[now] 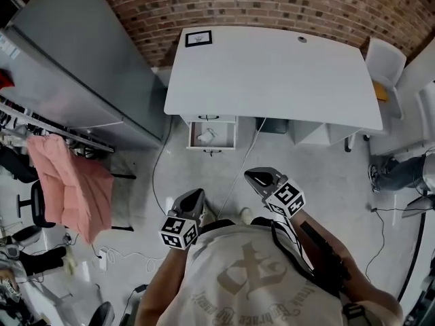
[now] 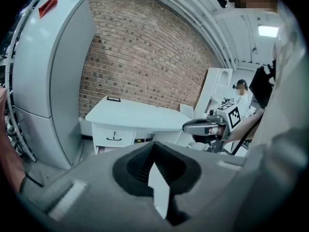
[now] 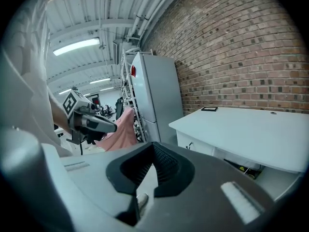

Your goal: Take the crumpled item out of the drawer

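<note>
I am standing well back from the white desk (image 1: 272, 80), which fills the upper middle of the head view. Both tools are held out low in front of my chest because nothing is within reach yet.

My left gripper (image 1: 196, 197) sits at the lower centre of that view, and its own view shows the jaws pressed together with nothing between them. My right gripper (image 1: 253, 177), just right of it, is clenched empty in the same way. I judge that closed jaws suit the walk up, since there is nothing to catch on, but they will have to part before any grab.

The drawer (image 1: 212, 148) hangs open under the desk's left end, just below centre-top of the head view. The crumpled item (image 1: 206, 136) lies inside it as a small pale lump. Since the drawer is already pulled out, I think the only step left before the pick is to close the gap.

A cable (image 1: 239, 168) trails across the floor between me and the drawer, so I would watch my step. The grey fridge (image 1: 81, 66) at upper left stands clear of my path.
</note>
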The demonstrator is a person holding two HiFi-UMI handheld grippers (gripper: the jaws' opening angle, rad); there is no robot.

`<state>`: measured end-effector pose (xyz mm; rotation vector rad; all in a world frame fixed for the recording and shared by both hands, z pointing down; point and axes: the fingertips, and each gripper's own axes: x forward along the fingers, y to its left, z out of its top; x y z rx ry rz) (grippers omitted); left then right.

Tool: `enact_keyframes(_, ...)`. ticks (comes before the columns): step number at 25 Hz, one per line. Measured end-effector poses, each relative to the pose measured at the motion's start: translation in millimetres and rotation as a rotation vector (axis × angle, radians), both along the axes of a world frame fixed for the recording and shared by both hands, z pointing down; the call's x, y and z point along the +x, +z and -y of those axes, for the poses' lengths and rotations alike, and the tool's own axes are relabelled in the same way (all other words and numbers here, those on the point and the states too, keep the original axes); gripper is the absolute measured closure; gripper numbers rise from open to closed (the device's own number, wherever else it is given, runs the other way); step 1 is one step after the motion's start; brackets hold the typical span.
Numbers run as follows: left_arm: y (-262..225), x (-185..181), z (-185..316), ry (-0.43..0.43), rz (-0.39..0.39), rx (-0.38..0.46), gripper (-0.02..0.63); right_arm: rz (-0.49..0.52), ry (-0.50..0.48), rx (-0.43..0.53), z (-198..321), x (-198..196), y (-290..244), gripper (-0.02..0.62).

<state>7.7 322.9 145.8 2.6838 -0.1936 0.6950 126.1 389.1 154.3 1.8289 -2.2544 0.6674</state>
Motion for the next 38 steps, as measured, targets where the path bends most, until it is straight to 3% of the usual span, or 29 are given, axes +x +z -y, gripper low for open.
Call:
enact_keyframes(9,1.8,-1.9,90.4,0.067,-0.021,-0.016,0.603,-0.021,0.088,-0.072,65.9,-4.8,13.0,0.589)
enact_keyframes(19,12.5,-43.9,170.9,0.083,-0.033,-0.060,0.603,-0.074,0.122,-0.130,138.6,-31.4,15.3,0.589)
enact_keyframes(27,19.1,-70.9,213.6,0.026,-0.043,-0.070,0.603,-0.113,0.079,-0.175,183.6,-44.5,25.7,0.589)
enact_keyframes(38,32.4,-93.9,247.5,-0.139,-0.008,-0.101,0.603,-0.119,-0.090,-0.202,258.8,-50.6,49.0,0.589)
